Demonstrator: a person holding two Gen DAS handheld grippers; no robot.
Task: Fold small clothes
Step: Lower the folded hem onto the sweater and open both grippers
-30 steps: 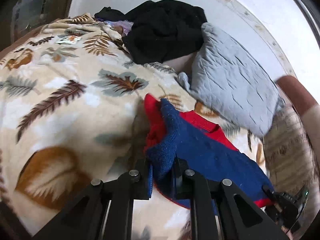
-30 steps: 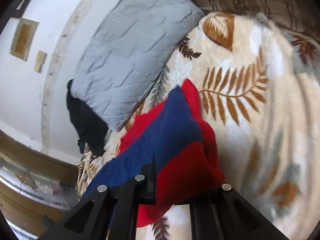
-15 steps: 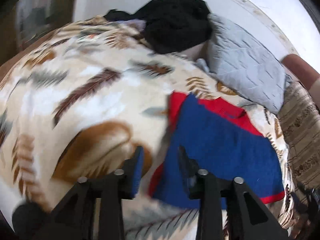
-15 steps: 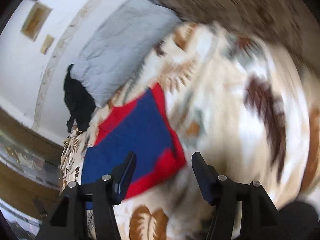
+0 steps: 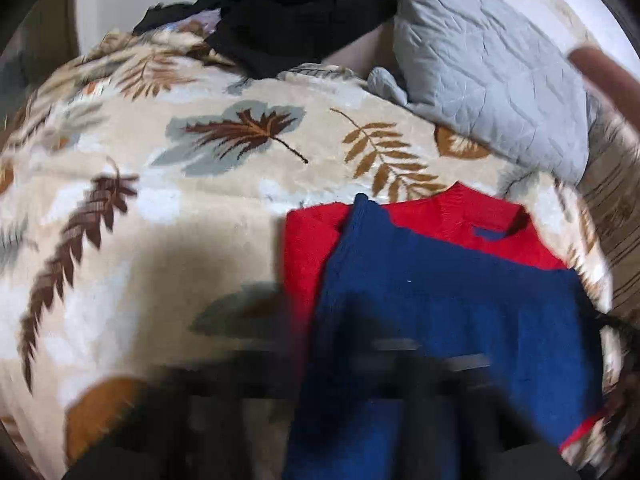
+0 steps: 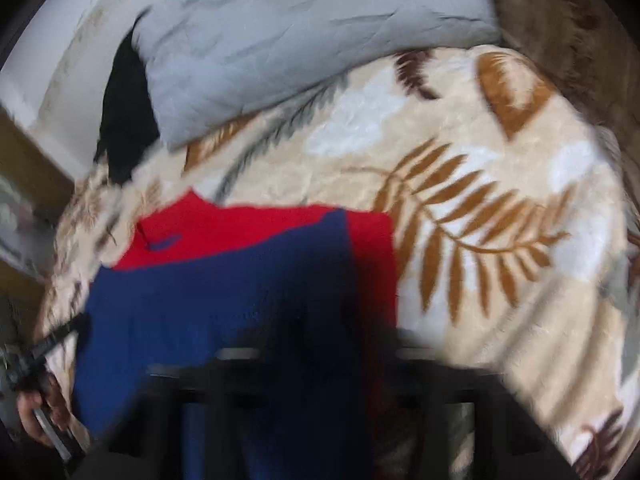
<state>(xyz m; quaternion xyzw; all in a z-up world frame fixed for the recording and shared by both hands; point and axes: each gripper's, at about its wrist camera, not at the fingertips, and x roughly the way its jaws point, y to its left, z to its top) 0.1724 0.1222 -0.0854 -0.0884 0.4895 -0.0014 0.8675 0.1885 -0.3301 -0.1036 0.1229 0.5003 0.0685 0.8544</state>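
A small red and blue knitted garment [image 5: 440, 304] lies flat on the leaf-patterned blanket [image 5: 200, 216], blue part folded over the red. It also shows in the right wrist view [image 6: 224, 304]. My left gripper [image 5: 352, 380] is a dark motion-blurred shape over the garment's near left edge; its jaws cannot be made out. My right gripper [image 6: 320, 380] is equally blurred over the garment's near right part. The other hand and gripper show at the left edge of the right wrist view [image 6: 36, 396].
A grey quilted pillow [image 5: 492, 64] lies behind the garment and also shows in the right wrist view [image 6: 280, 36]. A heap of black clothes [image 5: 288, 12] sits at the back. A brown patterned cover [image 6: 568, 12] borders the blanket on the right.
Both grippers let go of the garment, which now lies flat. They drew back open, then moved forward over its near edge, now blurred by motion.
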